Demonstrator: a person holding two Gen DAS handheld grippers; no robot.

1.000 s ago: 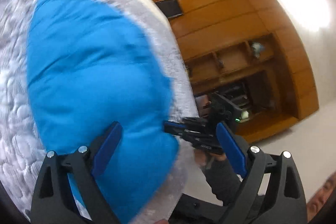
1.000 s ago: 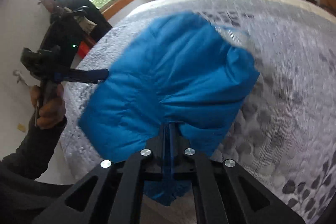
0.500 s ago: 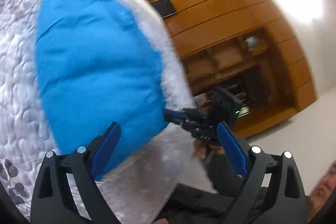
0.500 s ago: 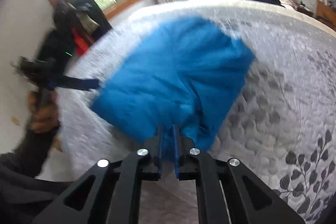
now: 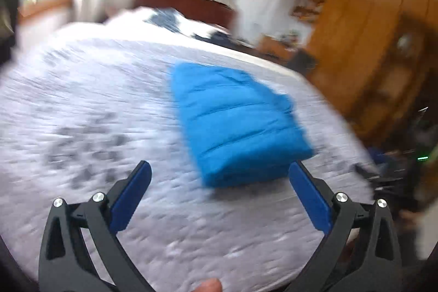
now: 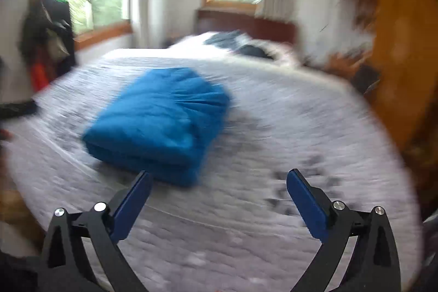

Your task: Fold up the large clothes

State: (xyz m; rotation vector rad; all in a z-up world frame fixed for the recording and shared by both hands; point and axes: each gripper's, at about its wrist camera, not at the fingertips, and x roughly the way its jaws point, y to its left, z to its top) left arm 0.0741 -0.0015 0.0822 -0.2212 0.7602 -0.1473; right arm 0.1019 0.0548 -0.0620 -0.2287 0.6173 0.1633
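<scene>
Right wrist view: right gripper has let go, left gripper empty and spread too; blue jacket lies folded near the bed's near edge — fold looks done.

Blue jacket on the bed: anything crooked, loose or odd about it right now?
Nothing serious. The blue jacket lies folded in a compact bundle on the bed, with no sleeve hanging loose. It sits at an angle to the bed edge. Both views are motion-blurred. The left gripper and right gripper are open and empty.
</scene>
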